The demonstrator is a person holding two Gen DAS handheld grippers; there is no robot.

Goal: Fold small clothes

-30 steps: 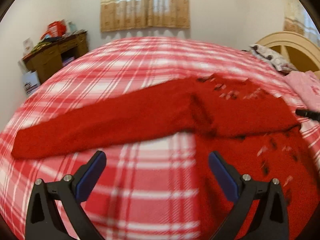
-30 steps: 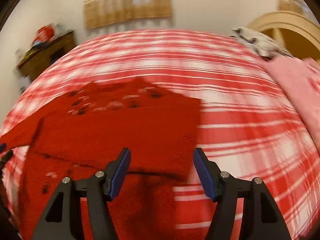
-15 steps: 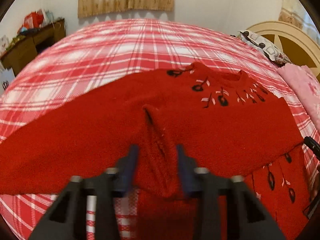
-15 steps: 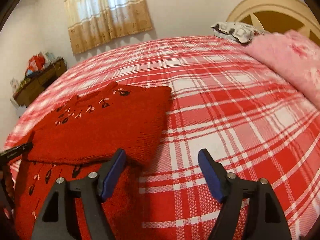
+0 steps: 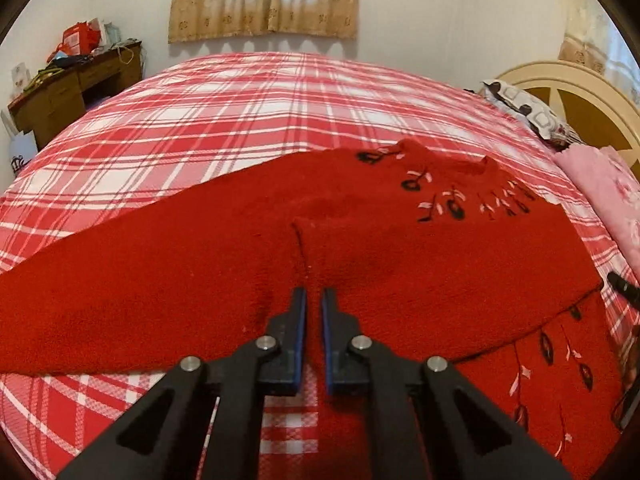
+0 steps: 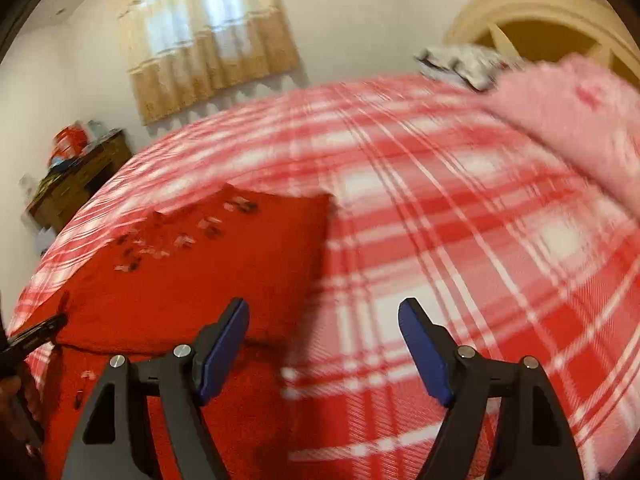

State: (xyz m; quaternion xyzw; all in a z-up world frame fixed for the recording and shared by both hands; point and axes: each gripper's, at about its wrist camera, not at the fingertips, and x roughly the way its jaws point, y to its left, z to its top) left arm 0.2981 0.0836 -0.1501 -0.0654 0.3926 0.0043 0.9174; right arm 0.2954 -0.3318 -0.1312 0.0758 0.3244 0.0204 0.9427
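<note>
My left gripper (image 5: 314, 300) is pinching a raised fold of the red sweater (image 5: 400, 248) lying on the plaid bedspread (image 5: 240, 120); my right gripper (image 6: 322, 316) is hovering wide open.

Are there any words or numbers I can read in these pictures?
None can be read.
White bag beside the desk: dark print, too small.
Red bags on the desk: too small.
Red sweater: only stitched flowers, no letters.
</note>
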